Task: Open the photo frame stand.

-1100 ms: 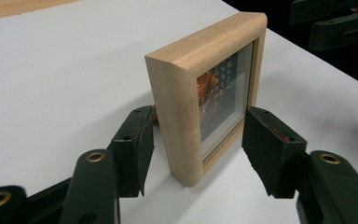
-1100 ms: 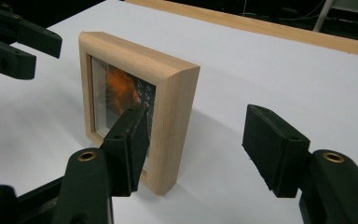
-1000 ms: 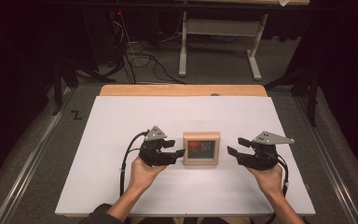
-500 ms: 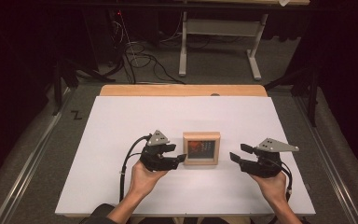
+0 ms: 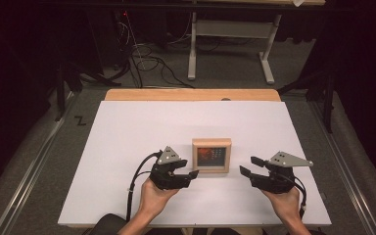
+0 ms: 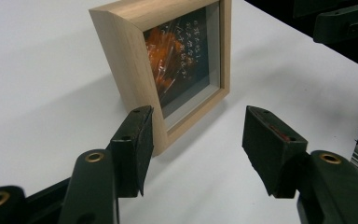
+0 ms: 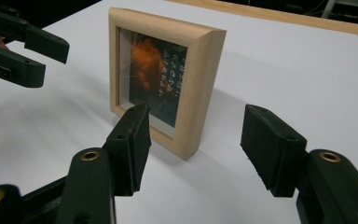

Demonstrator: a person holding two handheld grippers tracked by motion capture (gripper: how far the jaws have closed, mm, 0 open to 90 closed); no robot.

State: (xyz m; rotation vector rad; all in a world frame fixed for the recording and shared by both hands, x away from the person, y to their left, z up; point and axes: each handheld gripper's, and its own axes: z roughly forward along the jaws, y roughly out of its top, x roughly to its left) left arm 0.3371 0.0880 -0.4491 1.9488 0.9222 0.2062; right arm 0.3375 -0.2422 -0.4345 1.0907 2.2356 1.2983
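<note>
Frame between two open grippers

Wooden picture frame (image 5: 211, 155) upright on white table (image 5: 127, 142), slightly right of centre and nearer the person's edge, glazed front turned toward the person. Behind the glass, dark picture with an orange blur and rows of small pale marks.

Left gripper (image 5: 188, 174) just left of the frame, low over the table, held from below by the left hand (image 5: 154, 196), jaws spread wide with nothing between them. In the left gripper view, frame (image 6: 168, 70) close ahead of that gripper (image 6: 196, 140), the near lower corner just beyond the left jaw; touching or not, cannot tell. Black cable looping from the gripper down along the forearm.

Right gripper (image 5: 247, 166) to the right of the frame, clearly apart from it, held by the right hand (image 5: 284, 203), grey three-cornered plate on top. Jaws likewise parted and empty. In the right gripper view, frame (image 7: 168, 79) ahead of this gripper (image 7: 196, 140), seen at an angle, with bare table between jaws and wood.
</note>
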